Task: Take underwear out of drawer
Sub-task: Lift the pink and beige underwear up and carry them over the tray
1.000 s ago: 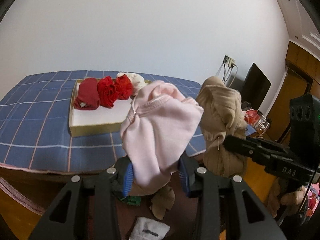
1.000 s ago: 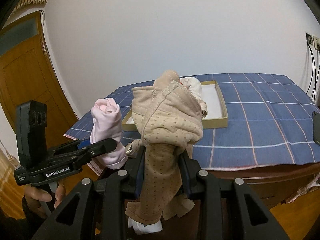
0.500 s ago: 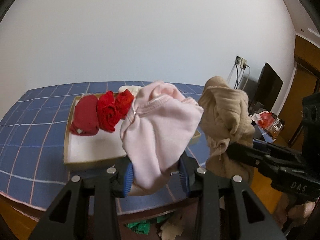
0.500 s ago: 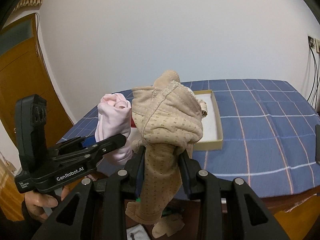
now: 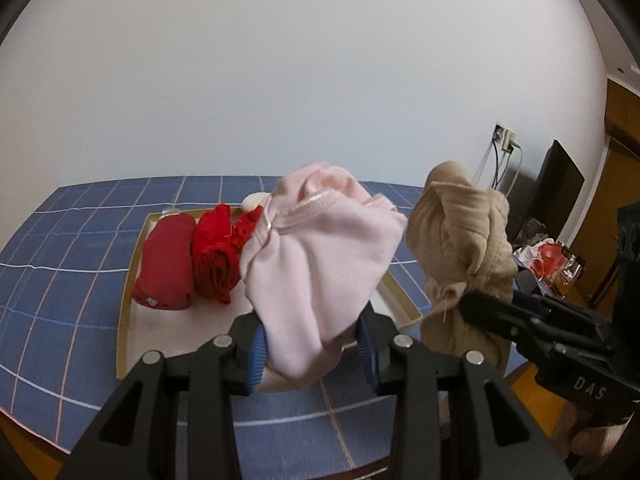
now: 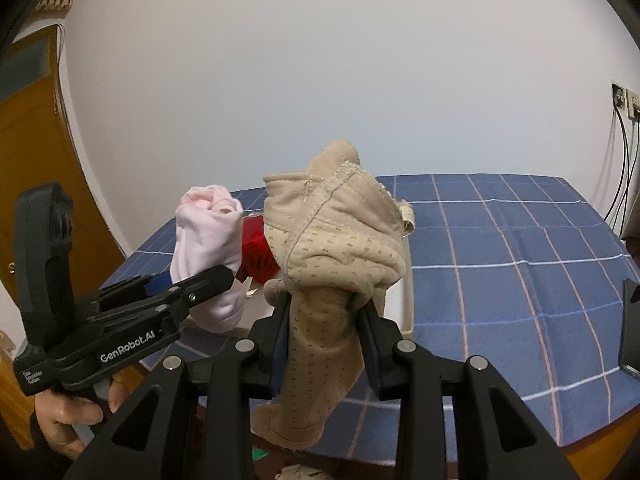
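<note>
My left gripper (image 5: 312, 350) is shut on a pale pink underwear (image 5: 316, 256) and holds it above the near edge of a shallow gold-rimmed tray (image 5: 124, 312). My right gripper (image 6: 324, 340) is shut on a beige dotted underwear (image 6: 340, 248), held up over the table's front edge. Each gripper shows in the other's view: the right gripper (image 5: 520, 320) with the beige piece (image 5: 464, 248), the left gripper (image 6: 188, 288) with the pink piece (image 6: 208, 248). The drawer is out of sight.
The tray holds a dark red roll (image 5: 168, 264), a bright red lace roll (image 5: 216, 256) and a cream piece (image 5: 256, 200). It lies on a blue checked tablecloth (image 6: 500, 248). A black monitor (image 5: 556, 196) and wall sockets with cables (image 5: 502, 140) stand at the right.
Both grippers have risen and moved forward over the table with their underwear. The floor clutter below has dropped out of the left view, and the tray looks closer.
</note>
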